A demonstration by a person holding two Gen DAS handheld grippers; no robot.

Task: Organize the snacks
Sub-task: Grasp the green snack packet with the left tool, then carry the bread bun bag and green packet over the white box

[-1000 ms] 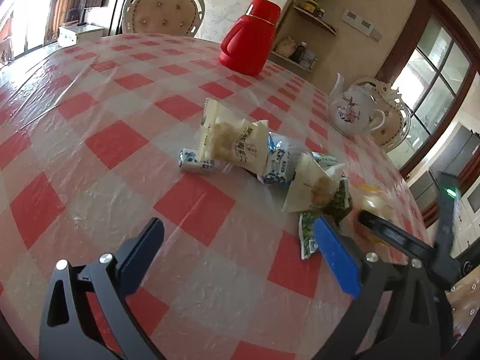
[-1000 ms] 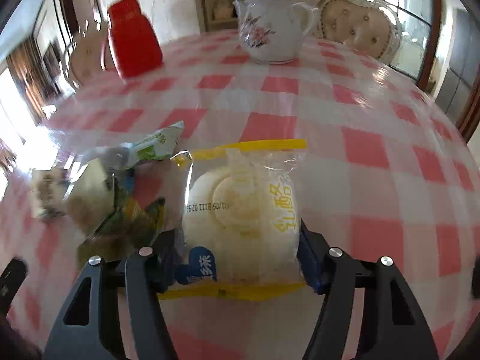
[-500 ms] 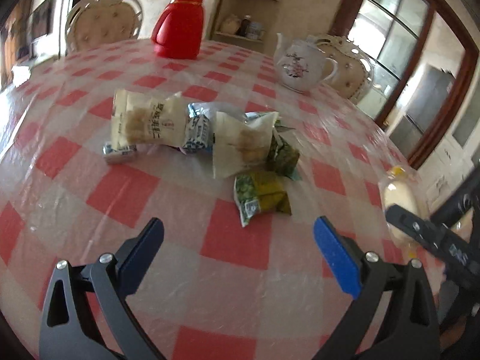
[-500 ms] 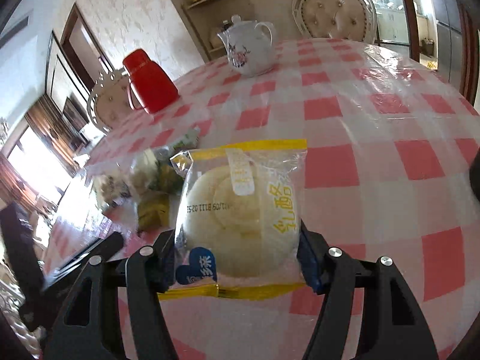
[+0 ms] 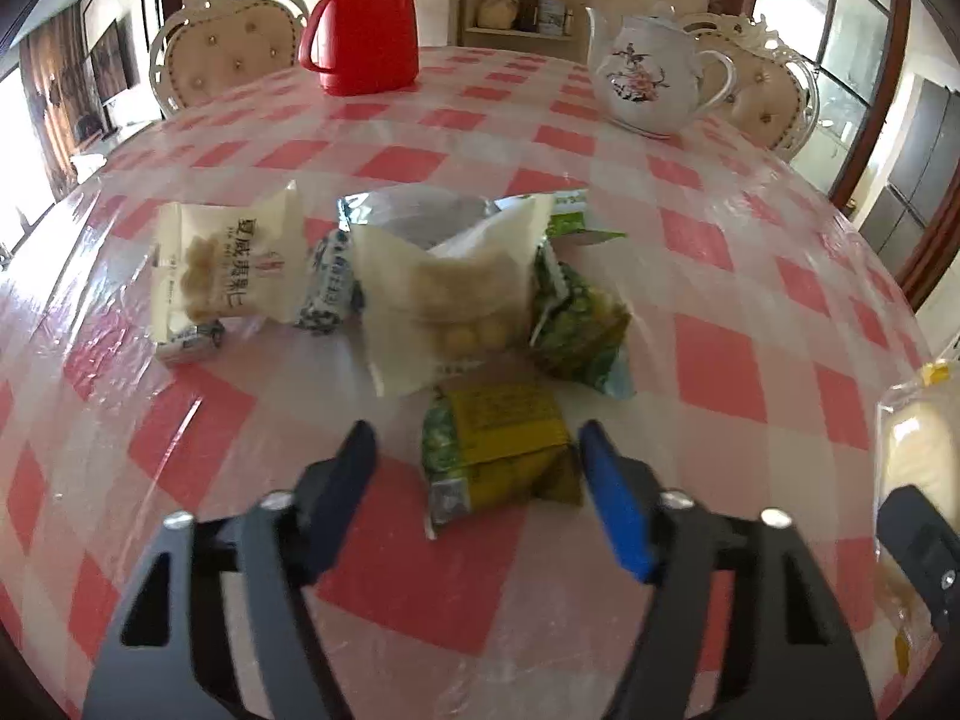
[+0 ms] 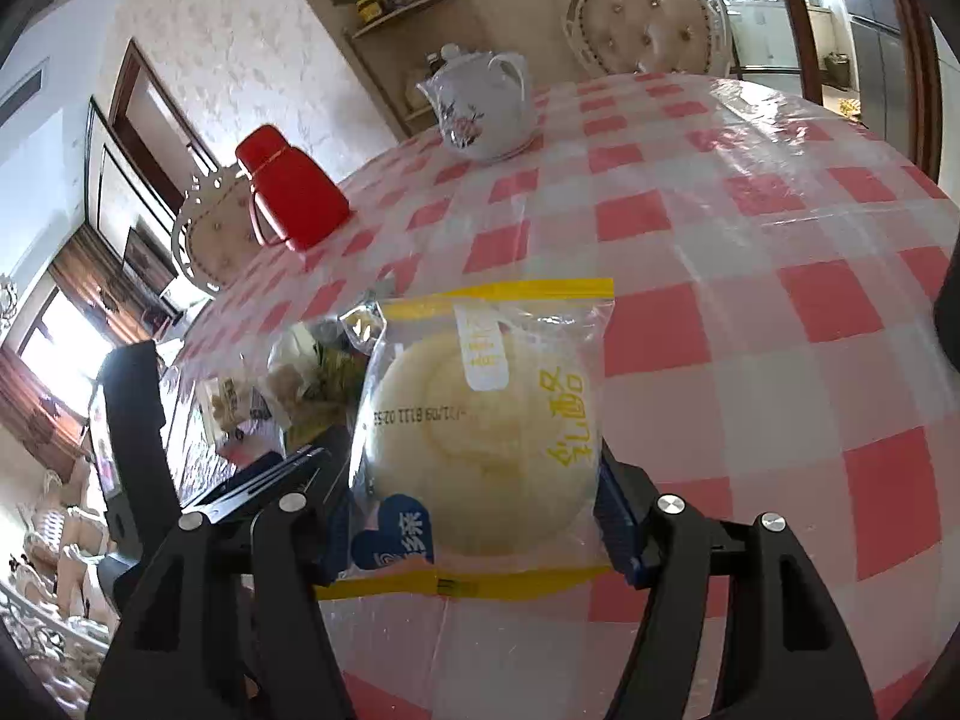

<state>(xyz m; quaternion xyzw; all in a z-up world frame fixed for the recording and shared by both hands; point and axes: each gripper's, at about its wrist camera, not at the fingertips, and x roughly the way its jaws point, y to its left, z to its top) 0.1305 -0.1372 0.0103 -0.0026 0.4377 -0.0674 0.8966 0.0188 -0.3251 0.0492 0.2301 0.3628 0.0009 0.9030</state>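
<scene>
The green-and-yellow foil snack packet (image 5: 501, 450) is lying on the red-checked tabletop (image 5: 720, 360) between the closing left tool (image 5: 480, 468), not yet pinched, while the right tool (image 6: 474, 516) is gripping the clear-wrapped round white bun (image 6: 486, 450).

In my left wrist view the bread bag (image 5: 912, 450) I am carrying is getting cut off by the right edge. In my right wrist view that bag (image 6: 486, 438) is hiding part of the snack pile (image 6: 300, 384), whose small packets are showing too tiny to tell apart.
</scene>
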